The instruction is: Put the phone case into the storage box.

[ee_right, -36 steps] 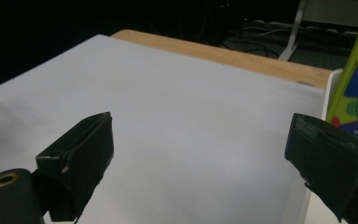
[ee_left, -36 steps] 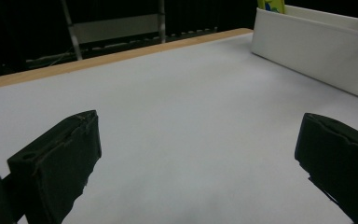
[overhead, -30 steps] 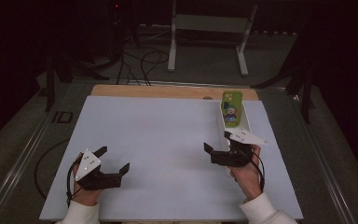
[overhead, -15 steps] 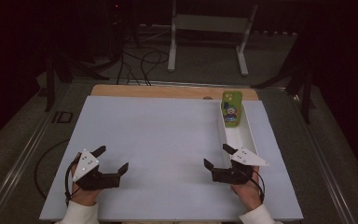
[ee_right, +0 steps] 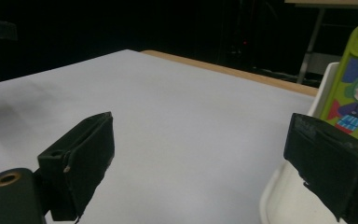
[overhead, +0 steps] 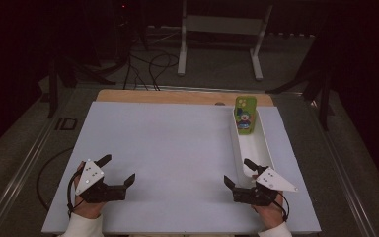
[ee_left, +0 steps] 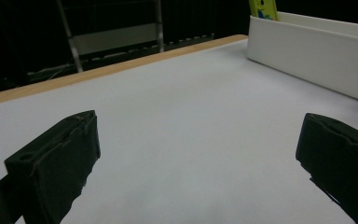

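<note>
A phone case (overhead: 245, 117) stands propped in the far end of a long tray (overhead: 265, 148) on the table's (overhead: 177, 148) right side — left gripper (overhead: 117, 170) near-left, right gripper (overhead: 239, 173) at the tray's near end, well apart.

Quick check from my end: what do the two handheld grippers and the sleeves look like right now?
Both the left gripper and the right gripper are black, with two blocky jaws each. Each carries a grey three-cornered plate with small dots on top and trails a black cable. White sleeves cover both wrists.
</note>
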Demonstrator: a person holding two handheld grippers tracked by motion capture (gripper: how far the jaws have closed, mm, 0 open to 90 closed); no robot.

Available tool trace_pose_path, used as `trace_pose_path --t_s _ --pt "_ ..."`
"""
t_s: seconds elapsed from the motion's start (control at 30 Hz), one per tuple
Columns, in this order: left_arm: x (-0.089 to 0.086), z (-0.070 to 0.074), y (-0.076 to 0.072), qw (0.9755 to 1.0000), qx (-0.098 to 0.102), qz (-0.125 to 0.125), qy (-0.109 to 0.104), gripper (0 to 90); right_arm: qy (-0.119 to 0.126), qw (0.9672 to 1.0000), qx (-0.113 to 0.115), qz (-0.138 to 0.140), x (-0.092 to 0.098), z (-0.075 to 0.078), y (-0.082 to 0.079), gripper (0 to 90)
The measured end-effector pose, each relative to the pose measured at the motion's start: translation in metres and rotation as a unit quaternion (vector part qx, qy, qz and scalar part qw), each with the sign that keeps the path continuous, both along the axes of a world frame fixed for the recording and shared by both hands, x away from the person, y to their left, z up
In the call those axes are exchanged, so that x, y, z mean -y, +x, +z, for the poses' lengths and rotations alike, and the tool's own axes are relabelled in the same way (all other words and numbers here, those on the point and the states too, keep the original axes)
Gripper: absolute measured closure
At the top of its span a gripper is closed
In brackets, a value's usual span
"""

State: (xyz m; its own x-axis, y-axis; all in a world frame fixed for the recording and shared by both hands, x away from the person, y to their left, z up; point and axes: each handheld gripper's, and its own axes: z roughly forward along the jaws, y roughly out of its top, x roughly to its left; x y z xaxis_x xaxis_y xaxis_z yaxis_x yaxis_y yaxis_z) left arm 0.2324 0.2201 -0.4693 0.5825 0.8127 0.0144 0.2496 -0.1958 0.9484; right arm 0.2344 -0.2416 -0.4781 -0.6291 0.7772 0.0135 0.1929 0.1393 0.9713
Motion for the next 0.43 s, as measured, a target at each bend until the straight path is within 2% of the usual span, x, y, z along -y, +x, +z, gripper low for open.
trace_pose_path --t_s 0.2,0.43 --pt "-0.0011 0.0005 -0.0012 0.9999 0.008 0.002 0.006 0.0 -0.005 1.0 0.004 -0.007 0.0071 -0.0039 -0.0052 8.3" --pt "-0.0024 -0.0017 0.0 0.9999 0.004 0.005 0.014 0.0 -0.004 0.9999 0.006 -0.009 0.0095 -0.0044 -0.0042 8.3"
